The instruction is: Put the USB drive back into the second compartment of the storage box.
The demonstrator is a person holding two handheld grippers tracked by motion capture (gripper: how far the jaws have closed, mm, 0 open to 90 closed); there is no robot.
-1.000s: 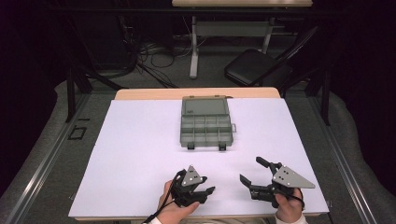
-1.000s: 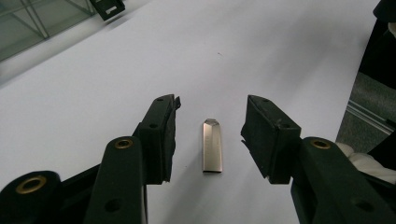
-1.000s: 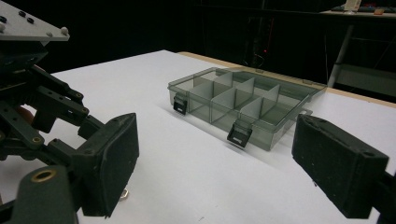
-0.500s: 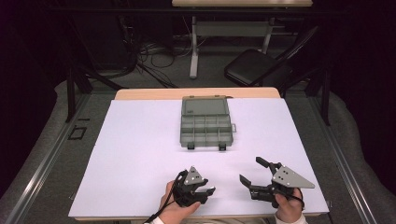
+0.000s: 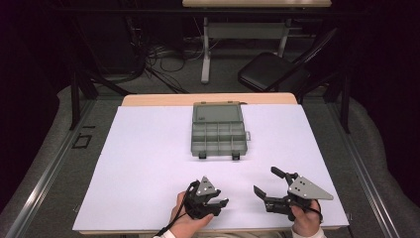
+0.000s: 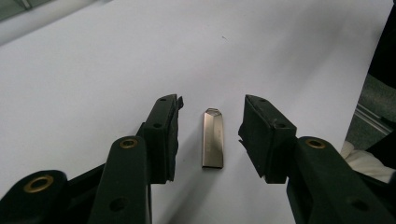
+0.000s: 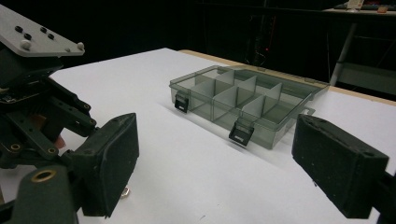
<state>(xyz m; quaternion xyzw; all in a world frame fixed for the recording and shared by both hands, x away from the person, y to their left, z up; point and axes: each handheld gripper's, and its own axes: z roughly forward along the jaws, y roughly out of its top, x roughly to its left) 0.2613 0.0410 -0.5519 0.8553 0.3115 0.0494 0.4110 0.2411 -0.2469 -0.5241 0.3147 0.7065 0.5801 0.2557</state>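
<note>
Both hand-held grippers (image 5: 214, 204) (image 5: 271, 187) low, level.

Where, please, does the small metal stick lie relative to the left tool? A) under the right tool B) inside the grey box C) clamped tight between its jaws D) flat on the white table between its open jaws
D: the metal stick lies flat on the table, a gap on each side between it and the left tool's jaws.

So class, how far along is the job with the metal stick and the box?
Done: the box lies open, compartments bare. In hand: the left gripper straddles the metal stick, pads not touching it. Left: grip it, carry it to the box. The right gripper waits open.
</note>
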